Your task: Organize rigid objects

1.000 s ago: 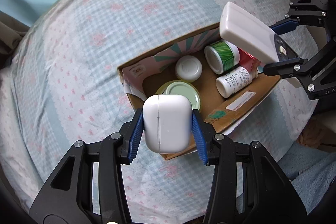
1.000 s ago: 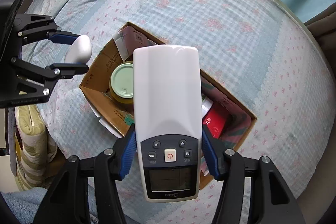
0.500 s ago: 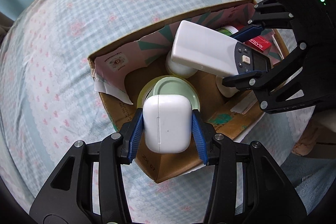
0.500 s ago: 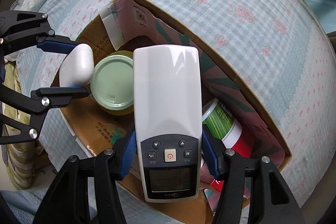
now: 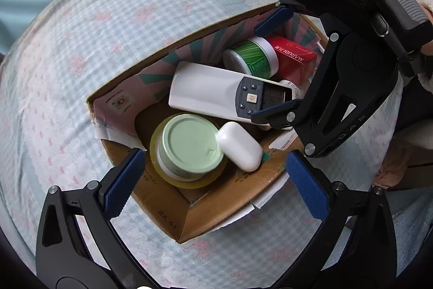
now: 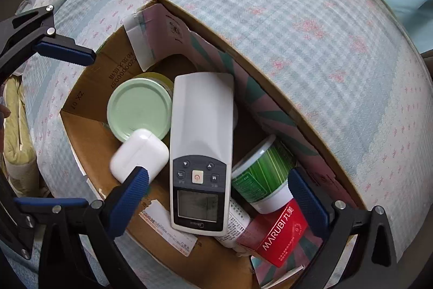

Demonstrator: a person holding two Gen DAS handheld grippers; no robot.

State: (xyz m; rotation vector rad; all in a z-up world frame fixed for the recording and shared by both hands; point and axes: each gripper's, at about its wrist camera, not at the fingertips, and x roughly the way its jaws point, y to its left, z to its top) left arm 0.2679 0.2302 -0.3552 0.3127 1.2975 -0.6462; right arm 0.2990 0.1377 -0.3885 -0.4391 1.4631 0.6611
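Note:
A cardboard box [image 5: 167,210] [image 6: 89,132] lies on the bed. Inside it, the white earbud case [image 5: 239,146] [image 6: 139,155] leans against a green-lidded jar [image 5: 189,142] [image 6: 138,106]. The white remote control [image 5: 224,90] [image 6: 201,148] lies across the other items. My left gripper [image 5: 216,183] is open and empty above the box's near corner. My right gripper [image 6: 216,199] [image 5: 273,67] is open and empty, its fingers on either side of the remote's button end.
The box also holds a green-striped tub [image 5: 251,57] [image 6: 263,175], a red MARUBI carton [image 5: 293,58] [image 6: 281,233] and a white bottle [image 6: 236,221]. The bed cover [image 5: 67,72] [image 6: 311,18] surrounds the box. A folded cushion [image 6: 16,132] lies at the bed's left.
Both grippers have opened. The earbud case has dropped from the left one beside the jar, and the remote has dropped from the right one onto the items in the box.

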